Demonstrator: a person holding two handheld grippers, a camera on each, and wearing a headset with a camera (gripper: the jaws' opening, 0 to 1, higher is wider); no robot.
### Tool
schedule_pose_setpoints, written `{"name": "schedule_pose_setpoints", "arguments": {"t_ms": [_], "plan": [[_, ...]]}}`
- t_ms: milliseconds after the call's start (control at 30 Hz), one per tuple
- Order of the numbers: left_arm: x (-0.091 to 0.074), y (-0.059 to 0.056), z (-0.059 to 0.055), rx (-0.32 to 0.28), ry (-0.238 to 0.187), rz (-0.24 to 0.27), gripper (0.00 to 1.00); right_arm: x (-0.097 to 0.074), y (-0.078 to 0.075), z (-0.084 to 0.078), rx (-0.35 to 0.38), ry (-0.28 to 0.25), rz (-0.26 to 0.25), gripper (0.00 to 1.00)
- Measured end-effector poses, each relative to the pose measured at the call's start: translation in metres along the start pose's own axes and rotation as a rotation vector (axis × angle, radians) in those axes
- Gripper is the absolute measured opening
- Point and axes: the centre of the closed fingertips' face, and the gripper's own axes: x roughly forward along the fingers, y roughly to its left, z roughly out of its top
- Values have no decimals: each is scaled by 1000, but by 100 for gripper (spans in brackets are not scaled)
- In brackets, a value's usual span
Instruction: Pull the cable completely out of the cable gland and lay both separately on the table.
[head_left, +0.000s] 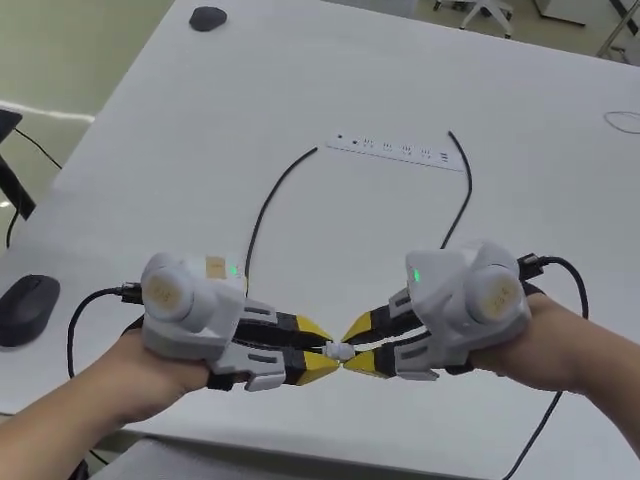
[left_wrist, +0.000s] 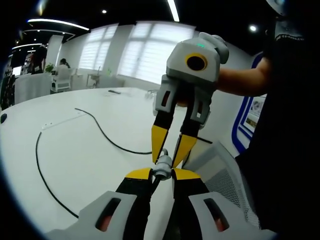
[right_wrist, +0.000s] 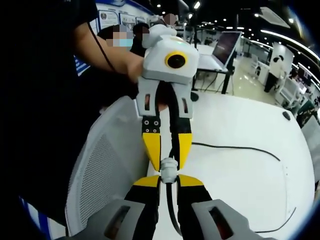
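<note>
My left gripper (left_wrist: 162, 174) has its yellow tips pinched on the little white plastic cable gland (left_wrist: 162, 170). The right gripper (right_wrist: 170, 180) looks clamped on the thin dark cable (right_wrist: 170, 202) right behind it. They're nose to nose over the near table edge, and the cable's still in the gland. Farther out on the smooth white table (head_left: 300, 80) there's a loose black cord (head_left: 262, 215), a flat white power strip (head_left: 395, 150), and a rounded dark mouse (head_left: 25, 305) on the left. A mesh-backed chair (right_wrist: 100, 165) sits just off the near edge.
</note>
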Motion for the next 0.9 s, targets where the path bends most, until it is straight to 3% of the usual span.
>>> {"name": "schedule_pose_setpoints", "arguments": {"t_ms": [433,533,667,900], "plan": [[-1,-5,-1,37,-2,-20,16,-1,3,0,-44,-5,0,7],[-2,-7,2,70,-10,-12,15,-3,3,1,-50,-26,-7,7],[-5,-5,6,70,-20,11,15,-5,1,4,-53,-66,-42,7],[-4,-10,5,89,23,13,14,-5,6,5,-18,-87,-48,8]]}}
